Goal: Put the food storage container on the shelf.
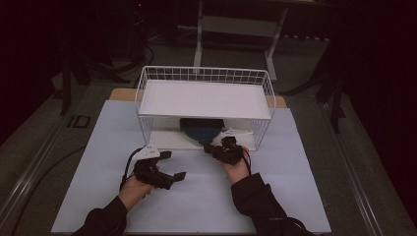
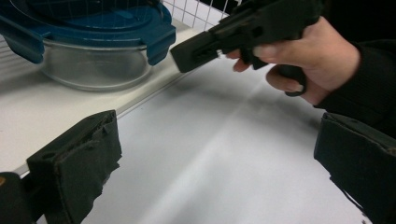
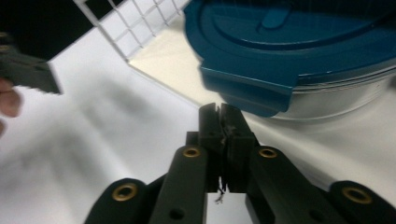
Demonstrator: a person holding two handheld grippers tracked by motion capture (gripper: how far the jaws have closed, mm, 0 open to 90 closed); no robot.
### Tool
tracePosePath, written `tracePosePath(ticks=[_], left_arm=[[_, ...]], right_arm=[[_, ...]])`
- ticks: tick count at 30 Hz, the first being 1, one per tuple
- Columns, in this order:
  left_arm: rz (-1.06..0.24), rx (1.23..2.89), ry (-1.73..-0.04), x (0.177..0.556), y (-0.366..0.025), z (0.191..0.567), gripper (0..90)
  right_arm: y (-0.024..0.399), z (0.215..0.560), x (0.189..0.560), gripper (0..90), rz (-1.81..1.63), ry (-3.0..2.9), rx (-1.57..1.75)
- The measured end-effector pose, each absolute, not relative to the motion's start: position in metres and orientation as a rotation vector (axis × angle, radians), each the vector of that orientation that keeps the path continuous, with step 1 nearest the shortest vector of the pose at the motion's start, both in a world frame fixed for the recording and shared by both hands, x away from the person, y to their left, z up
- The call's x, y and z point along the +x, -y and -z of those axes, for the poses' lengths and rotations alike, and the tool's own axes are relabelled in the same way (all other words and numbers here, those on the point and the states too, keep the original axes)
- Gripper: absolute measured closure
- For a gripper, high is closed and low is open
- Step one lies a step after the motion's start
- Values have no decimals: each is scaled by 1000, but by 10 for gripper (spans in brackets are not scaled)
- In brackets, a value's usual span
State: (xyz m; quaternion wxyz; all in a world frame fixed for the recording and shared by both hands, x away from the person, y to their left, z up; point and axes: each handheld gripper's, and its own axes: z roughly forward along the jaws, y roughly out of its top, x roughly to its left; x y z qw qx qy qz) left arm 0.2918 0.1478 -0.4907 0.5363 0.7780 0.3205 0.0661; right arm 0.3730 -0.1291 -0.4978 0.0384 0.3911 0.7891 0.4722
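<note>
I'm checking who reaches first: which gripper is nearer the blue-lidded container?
Right. The right gripper, jaws shut, sits just in front of the container under the wire shelf. The left gripper, jaws open, is farther back on the table.

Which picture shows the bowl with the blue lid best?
The left gripper view: the bowl shows its clear glass body and the blue lid with clips, on the rack's lower shelf. The right gripper view shows it close but cut off. The high view shows just a dark dome under the wire rack.
</note>
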Motion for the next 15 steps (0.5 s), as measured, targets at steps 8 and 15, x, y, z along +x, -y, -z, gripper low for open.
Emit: tracePosePath(ticks=[8,15], left_arm=[[-173,1855,-741,287,-146,483,8],[-170,1852,-734,284,-147,480,8]], right_arm=[[141,484,355,442,-1502,-2383,1128],[151,479,344,199,-1568,-2380,1095]])
